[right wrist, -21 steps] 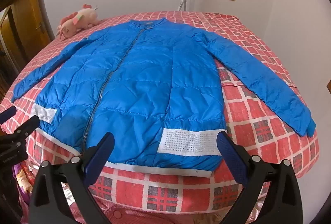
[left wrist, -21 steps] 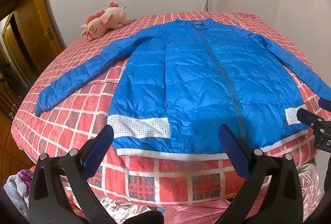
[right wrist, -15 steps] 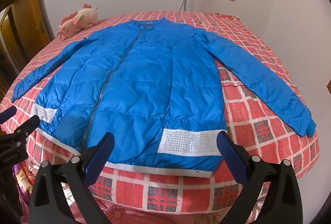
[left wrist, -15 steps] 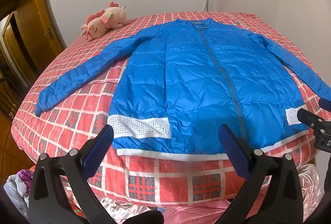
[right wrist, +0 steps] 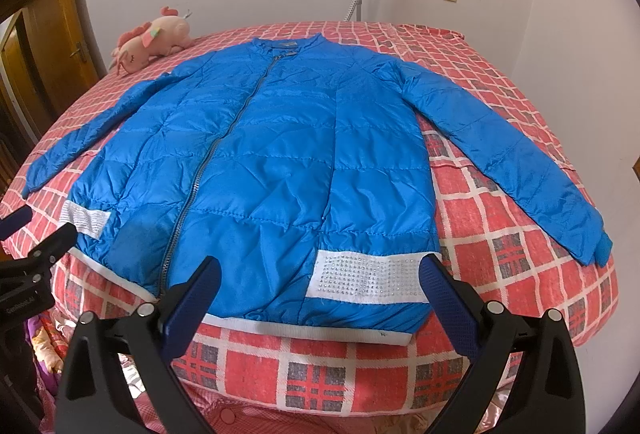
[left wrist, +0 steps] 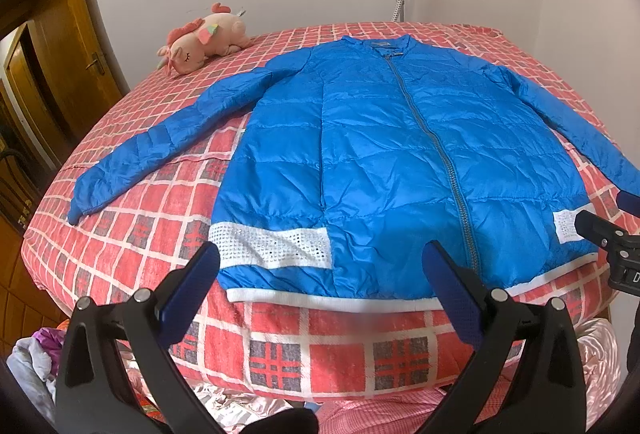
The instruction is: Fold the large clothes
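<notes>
Left wrist view: one blue quilted jacket (left wrist: 380, 161), shiny puffed fabric with stitched channels, grey zip closed down the front, white mesh-textured panels near the hem and white ribbed hem band; laid flat, front up, both sleeves spread, on a bed (left wrist: 160, 218) with a red, white and grey checked cover. Pink plush toy (left wrist: 204, 41) at the far left corner of the bed, apart from the jacket. Left gripper (left wrist: 320, 274): black frame, blue textured pads, tilted downward toward the hem, fingers fully apart, nothing between them, short of the fabric. Tip of the right gripper (left wrist: 608, 234) shows at the right edge. Right wrist view: same jacket (right wrist: 280, 169) seen from its other side, right-hand sleeve lying out toward the bed's edge; studded white panel just ahead of the right gripper (right wrist: 320, 274), which is tilted downward, fingers spread wide and empty. Left gripper (right wrist: 36, 246) visible at the left edge. Against the earlier frames: no change in jacket or grippers.
</notes>
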Available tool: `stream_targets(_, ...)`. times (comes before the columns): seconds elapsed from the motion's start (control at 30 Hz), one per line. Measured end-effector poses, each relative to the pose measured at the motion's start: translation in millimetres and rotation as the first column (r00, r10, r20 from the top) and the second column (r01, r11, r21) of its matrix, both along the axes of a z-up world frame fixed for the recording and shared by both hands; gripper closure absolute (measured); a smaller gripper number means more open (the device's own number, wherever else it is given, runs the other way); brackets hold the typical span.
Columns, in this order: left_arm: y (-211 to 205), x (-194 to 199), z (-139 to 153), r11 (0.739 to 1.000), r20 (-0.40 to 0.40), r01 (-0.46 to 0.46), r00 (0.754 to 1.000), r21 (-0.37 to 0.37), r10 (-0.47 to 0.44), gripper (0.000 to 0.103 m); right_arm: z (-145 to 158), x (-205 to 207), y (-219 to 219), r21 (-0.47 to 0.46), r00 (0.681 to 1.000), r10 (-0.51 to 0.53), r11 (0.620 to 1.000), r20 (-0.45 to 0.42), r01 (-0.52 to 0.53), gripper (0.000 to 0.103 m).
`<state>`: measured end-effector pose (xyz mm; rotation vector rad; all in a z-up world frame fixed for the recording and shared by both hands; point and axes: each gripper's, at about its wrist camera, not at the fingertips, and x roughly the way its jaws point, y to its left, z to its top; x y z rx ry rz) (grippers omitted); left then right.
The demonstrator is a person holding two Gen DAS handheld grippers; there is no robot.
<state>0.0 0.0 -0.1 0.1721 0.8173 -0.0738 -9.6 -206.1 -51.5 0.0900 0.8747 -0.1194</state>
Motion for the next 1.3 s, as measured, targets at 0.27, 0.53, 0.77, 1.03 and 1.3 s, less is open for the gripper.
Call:
stream_targets(0.27, 0.0, 0.0, 0.0, 1.0, 0.0, -0.001, 1.0, 0.0, 0.001, 0.003, 0.4, 0.6, 0.3, 0.0, 1.0, 0.001, 1.0, 0.002, -0.001, 0.004)
stream_targets(0.53, -0.1, 0.0, 0.0, 1.0, 0.0, 0.0, 1.0, -0.001, 0.0, 0.003, 0.5, 1.8, -0.2, -0.001, 1.0, 0.002, 1.0, 0.004, -0.002, 0.004)
stream_targets(0.77, 0.0, 0.1, 0.1, 1.0, 0.0, -0.001, 1.0, -0.001, 0.001, 0.003, 0.6, 2.3, 0.7, -0.001, 1.0, 0.002, 1.0, 0.004, -0.002, 0.004)
stream_targets(1.03, 3.8, 2.4, -0.6, 1.0, 0.0, 0.0, 1.0, 0.0, 0.0, 0.003, 0.4, 1.5, 0.9, 0.0, 1.0, 0.0, 1.0, 0.003, 0.0, 0.004)
stream_targets(1.3, 4.2, 3.1, 0.5, 1.0, 0.002, -0.001, 1.0, 0.001, 0.001, 0.003, 1.3, 2.6, 2.6, 0.0, 1.0, 0.001, 1.0, 0.004, -0.001, 0.004)
